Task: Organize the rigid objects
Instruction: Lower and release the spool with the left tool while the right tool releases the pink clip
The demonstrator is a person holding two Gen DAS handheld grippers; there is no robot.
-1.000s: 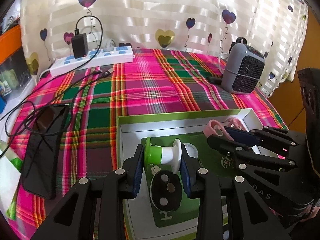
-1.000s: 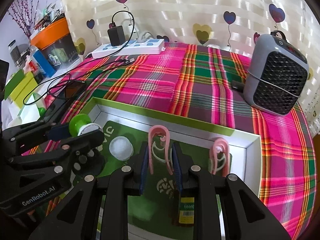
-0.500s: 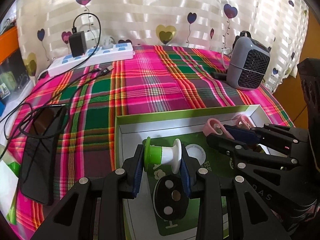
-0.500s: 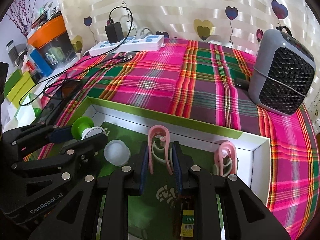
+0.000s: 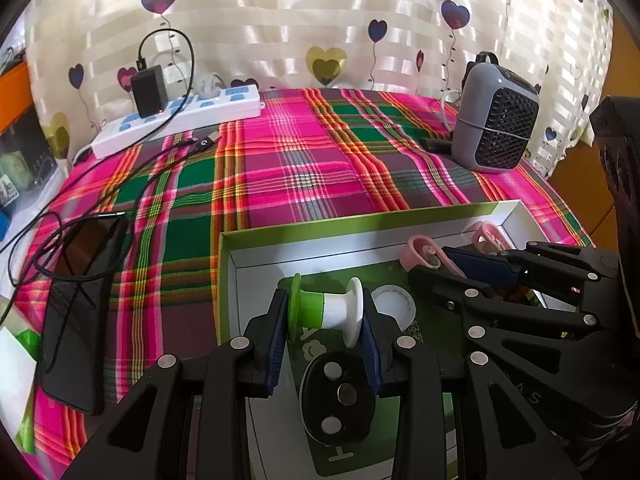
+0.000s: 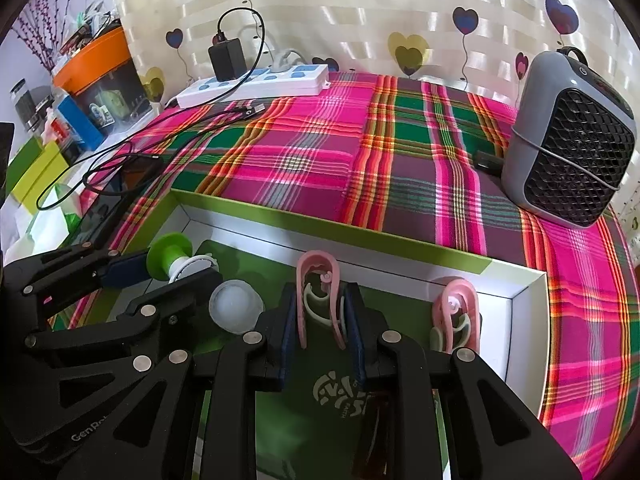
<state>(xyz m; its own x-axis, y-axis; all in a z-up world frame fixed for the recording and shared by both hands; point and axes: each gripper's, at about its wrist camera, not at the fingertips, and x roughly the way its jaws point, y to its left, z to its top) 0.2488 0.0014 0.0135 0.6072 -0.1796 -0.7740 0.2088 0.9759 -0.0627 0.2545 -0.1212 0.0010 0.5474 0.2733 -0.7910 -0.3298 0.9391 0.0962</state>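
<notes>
In the left wrist view the near part of the green-rimmed box (image 5: pixel 360 220) is cut off by the frame and covered by the left gripper (image 5: pixel 326 314), so its front wall cannot be seen; a black oval piece with three metal discs (image 5: pixel 338 396) lies under the jaws, and what it is stays unclear. The jaws are closed to a narrow gap on a green-and-white spool (image 5: pixel 326 312), held sideways above the box floor beside a white round cap (image 5: pixel 394 302). The right gripper (image 5: pixel 452 258) crosses in from the right, hiding most of a pink clip (image 5: pixel 420 250); a second pink clip (image 5: pixel 490 236) stands by the box's right wall. Beyond the box the plaid bedspread (image 5: pixel 304 168) lies open up to the power strip (image 5: pixel 180 118) and the small grey heater (image 5: pixel 496 120); a black phone (image 5: pixel 80 300) with tangled cable lies left. In the right wrist view the jaws of the right gripper (image 6: pixel 322 316) are pinched on the upright pink clip (image 6: pixel 318 280), whose lower end is hidden between the pads. The other clip (image 6: pixel 458 312) stands apart near the right wall.
</notes>
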